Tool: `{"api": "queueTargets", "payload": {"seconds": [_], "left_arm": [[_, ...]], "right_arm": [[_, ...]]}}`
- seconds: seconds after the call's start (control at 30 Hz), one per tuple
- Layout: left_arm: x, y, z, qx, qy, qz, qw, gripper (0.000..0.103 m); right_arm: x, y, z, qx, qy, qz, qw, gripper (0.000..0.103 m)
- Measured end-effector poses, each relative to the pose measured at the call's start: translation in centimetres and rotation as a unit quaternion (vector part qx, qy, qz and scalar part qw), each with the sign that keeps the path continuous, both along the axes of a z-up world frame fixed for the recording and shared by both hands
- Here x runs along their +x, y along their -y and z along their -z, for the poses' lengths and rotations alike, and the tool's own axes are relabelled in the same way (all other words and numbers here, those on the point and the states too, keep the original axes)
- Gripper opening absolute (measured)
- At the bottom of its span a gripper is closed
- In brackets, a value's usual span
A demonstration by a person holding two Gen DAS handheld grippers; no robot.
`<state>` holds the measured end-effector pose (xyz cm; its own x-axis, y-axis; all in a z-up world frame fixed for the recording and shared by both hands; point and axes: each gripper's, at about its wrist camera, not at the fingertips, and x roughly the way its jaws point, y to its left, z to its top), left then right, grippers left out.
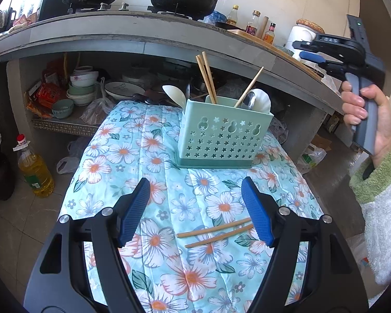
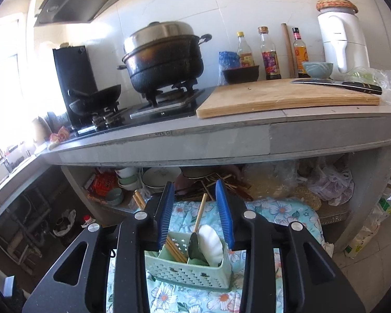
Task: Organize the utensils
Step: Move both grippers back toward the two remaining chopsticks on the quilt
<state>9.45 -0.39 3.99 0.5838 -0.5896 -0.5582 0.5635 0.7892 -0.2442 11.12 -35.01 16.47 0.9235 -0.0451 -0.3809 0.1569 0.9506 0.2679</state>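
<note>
My biggest worry is the green utensil caddy (image 1: 223,135), which stands on a soft quilted floral cloth (image 1: 143,156) in the middle of the left wrist view; it is light, tall and perforated, and I judge that a careless drop or a nudge from a finger could tip or slide it. Next, the two chopsticks (image 1: 216,233) lying loose on the cloth at lower centre: they are thin and round, one touches the inside of my left tool's right finger, so closing off-centre could roll them away or catch only one. My left gripper (image 1: 195,211) hangs wide open over them with nothing in its grasp. My right gripper (image 2: 195,216), held by a hand (image 1: 365,114) at the right edge of the left wrist view, is partly open and empty above the caddy; a chopstick in the caddy (image 2: 200,215) shows between its pads in the right wrist view but stands free in its compartment beside a metal spoon (image 2: 193,245) and a white spoon (image 2: 209,245). Lowering that tool could knock these. Around all this is a kitchen: a grey counter (image 2: 221,135) across the middle, a black pot (image 2: 164,60) on the stove at upper centre, a cutting board (image 2: 286,99) with a knife (image 2: 336,84) at right, and an oil bottle (image 1: 35,169) on the floor at left.
</note>
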Motion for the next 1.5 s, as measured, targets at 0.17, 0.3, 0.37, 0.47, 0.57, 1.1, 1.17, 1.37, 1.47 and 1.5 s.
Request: {"api": "queueTargets", "payload": {"seconds": [0.17, 0.3, 0.37, 0.47, 0.57, 1.1, 1.17, 1.37, 1.47, 1.5], "left_arm": [[-0.1, 1.0, 0.4, 0.019, 0.002, 0.008, 0.9998, 0.068], [-0.1, 2.2, 1.4, 0.04, -0.005, 0.019, 0.999, 0.068], [-0.1, 3.1, 2.0, 0.055, -0.008, 0.026, 0.9981, 0.068], [-0.4, 4.6, 2.8, 0.085, -0.007, 0.035, 0.9957, 0.068], [-1.0, 6.1, 3.7, 0.117, 0.0, 0.045, 0.9921, 0.068], [-3.4, 12.0, 7.4, 0.267, 0.039, 0.083, 0.9593, 0.069], [-3.4, 12.2, 7.6, 0.274, 0.039, 0.083, 0.9573, 0.069], [-3.4, 12.5, 7.7, 0.287, 0.042, 0.081, 0.9535, 0.069], [-3.4, 12.6, 7.8, 0.294, 0.046, 0.08, 0.9514, 0.069], [-3.4, 12.6, 7.8, 0.296, 0.048, 0.08, 0.9506, 0.069]], "right_arm": [[-4.6, -0.2, 2.4, 0.023, -0.016, -0.015, 0.999, 0.05], [-7.3, -0.3, 6.6, 0.068, -0.064, -0.034, 0.995, 0.054], [-8.5, -0.4, 9.8, 0.095, -0.1, -0.033, 0.99, 0.054], [-10.1, -0.7, 14.6, 0.126, -0.156, -0.014, 0.98, 0.055], [-11.5, -1.1, 18.4, 0.145, -0.199, 0.004, 0.969, 0.055], [-14.5, -2.1, 23.9, 0.088, -0.276, 0.056, 0.956, 0.079], [-14.5, -2.1, 24.2, 0.089, -0.282, 0.054, 0.954, 0.079], [-14.2, -1.5, 25.7, 0.122, -0.302, 0.048, 0.944, 0.079], [-14.2, -1.3, 26.0, 0.133, -0.303, 0.047, 0.942, 0.079], [-14.2, -1.2, 26.0, 0.136, -0.302, 0.047, 0.942, 0.079]]}}
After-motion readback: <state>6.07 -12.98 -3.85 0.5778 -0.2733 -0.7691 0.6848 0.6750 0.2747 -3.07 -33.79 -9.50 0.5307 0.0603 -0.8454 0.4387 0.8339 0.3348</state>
